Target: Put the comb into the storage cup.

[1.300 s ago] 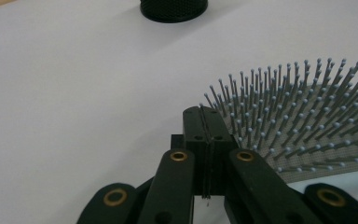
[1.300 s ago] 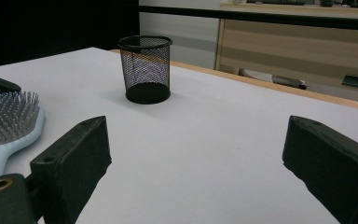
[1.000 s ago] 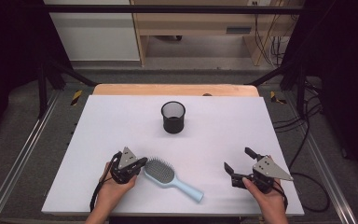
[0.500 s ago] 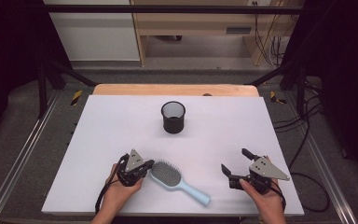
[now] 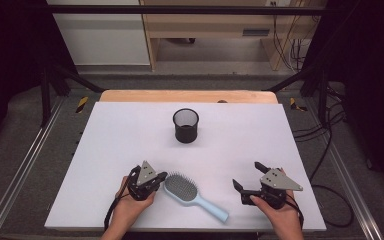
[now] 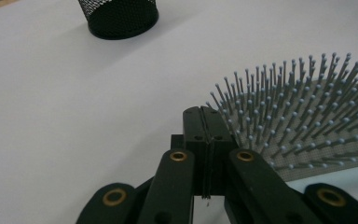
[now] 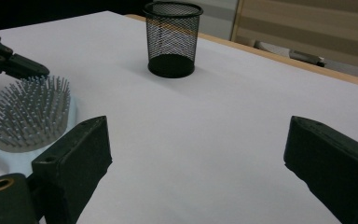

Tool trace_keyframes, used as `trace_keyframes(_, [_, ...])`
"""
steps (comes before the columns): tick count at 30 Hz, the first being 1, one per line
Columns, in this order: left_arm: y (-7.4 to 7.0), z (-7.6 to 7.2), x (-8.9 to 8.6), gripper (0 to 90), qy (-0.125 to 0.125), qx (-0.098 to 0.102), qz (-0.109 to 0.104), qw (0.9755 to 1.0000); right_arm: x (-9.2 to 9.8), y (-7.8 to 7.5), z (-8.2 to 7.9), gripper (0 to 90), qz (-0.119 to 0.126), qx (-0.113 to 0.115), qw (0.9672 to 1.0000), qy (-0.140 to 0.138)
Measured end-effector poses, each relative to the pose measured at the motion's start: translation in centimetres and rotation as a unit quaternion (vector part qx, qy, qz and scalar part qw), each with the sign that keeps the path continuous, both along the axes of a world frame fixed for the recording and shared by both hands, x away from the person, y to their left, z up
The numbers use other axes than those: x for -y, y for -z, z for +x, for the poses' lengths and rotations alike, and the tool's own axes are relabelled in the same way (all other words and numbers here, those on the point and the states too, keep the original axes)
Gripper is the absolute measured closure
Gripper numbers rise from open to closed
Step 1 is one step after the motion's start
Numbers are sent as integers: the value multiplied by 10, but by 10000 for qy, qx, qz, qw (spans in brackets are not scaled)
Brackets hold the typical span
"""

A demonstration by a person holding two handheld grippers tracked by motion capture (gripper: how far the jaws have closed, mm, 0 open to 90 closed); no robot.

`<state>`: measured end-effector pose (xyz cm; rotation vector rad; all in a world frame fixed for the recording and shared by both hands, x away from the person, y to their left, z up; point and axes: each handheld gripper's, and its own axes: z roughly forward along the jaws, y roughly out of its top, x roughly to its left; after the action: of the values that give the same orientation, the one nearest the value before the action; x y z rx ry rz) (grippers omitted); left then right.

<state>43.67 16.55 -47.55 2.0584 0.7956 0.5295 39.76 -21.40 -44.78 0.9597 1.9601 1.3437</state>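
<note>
1. We are looking at a hairbrush (image 5: 186, 191) lying on the white matte tabletop (image 5: 130, 135), bristles up: an oval pale-blue plastic paddle with a grey cushion of thin ball-tipped pins and a slim straight handle pointing toward the near right corner.
2. We are seeing it at the near edge of the tabletop, between the two grippers, with its head toward the left gripper (image 5: 161, 177).
3. We are finding the left gripper's black fingers (image 6: 193, 135) pressed together with nothing between them, their tip just beside the brush head's rim; whether it is touching the bristles we cannot tell.
4. We are seeing the right gripper (image 5: 249, 176) well apart from the brush handle, its blocky black fingers (image 7: 79, 149) spread wide over bare tabletop.
5. We are noting a black wire-mesh cup (image 5: 185, 125), round and open-topped, standing upright farther back near the middle of the tabletop.
6. We are losing part of the brush in the left gripper view, where its head is cut off at the right edge; the cup's top is cropped there too. The person's forearms are running off the bottom of the high view.
7. Compared with a second ago, we are seeing the left gripper moved in closer to the brush head, while the brush and cup are lying where they were.
</note>
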Motion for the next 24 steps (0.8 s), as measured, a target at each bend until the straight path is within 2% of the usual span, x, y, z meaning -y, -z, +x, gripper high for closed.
trace_keyframes(3, [-4,-1,-6,896,-53,102,-83,9999,-9,-4,-2,78,-38,-70,9999,-143])
trace_keyframes(4, [-5,-1,-8,896,-78,153,-130,9998,-9,-4,-2,78,-38,-70,9999,-143])
trace_keyframes(5, [-9,-2,-15,889,-174,277,-237,9992,-16,-6,-4,86,-78,-93,9996,-255])
trace_keyframes(7, [-10,-2,-19,885,-222,341,-297,9987,-21,-7,-5,86,-106,-119,9993,-325])
trace_keyframes(10, [-18,-5,-38,875,-406,590,-544,9959,-42,-11,-8,92,-159,-348,9973,-625])
trace_keyframes(12, [-23,-8,-50,842,-509,732,-763,9931,-53,-12,-10,106,-340,-483,9951,-799])
trace_keyframes(13, [-23,-8,-50,817,-509,732,-763,9931,-58,-13,-10,114,-383,-544,9939,-876])
trace_keyframes(14, [-26,-10,-55,817,-565,836,-847,9913,-58,-13,-10,114,-383,-544,9939,-876])
trace_keyframes(15, [-30,-12,-62,731,-645,971,-914,9890,-67,-13,-10,123,-489,-703,9912,-1008])
trace_keyframes(16, [-32,-13,-66,669,-687,1050,-965,9874,-69,-12,-9,130,-527,-745,9905,-1030])
trace_keyframes(17, [-37,-17,-76,594,-864,1271,-1120,9818,-72,-11,-9,137,-581,-820,9892,-1063])
trace_keyframes(18, [-39,-18,-80,520,-937,1392,-1171,9789,-75,-10,-9,139,-618,-896,9879,-1102])
trace_keyframes(19, [-39,-18,-80,455,-937,1392,-1171,9789,-75,-10,-9,139,-618,-896,9879,-1102])
trace_keyframes(20, [-41,-20,-85,387,-1033,1505,-1226,9755,-81,-9,-8,139,-709,-1045,9853,-1148])
trace_keyframes(21, [-41,-21,-88,387,-1086,1531,-1279,9739,-81,-9,-8,139,-709,-1045,9853,-1148])
trace_keyframes(22, [-42,-22,-93,329,-1186,1517,-1358,9718,-83,-8,-7,138,-742,-1084,9847,-1147])
trace_keyframes(23, [-42,-22,-96,216,-1262,1503,-1402,9705,-88,-8,-7,135,-760,-1233,9826,-1160])
trace_keyframes(24, [-42,-23,-98,216,-1337,1507,-1423,9691,-88,-8,-7,135,-760,-1233,9826,-1160])
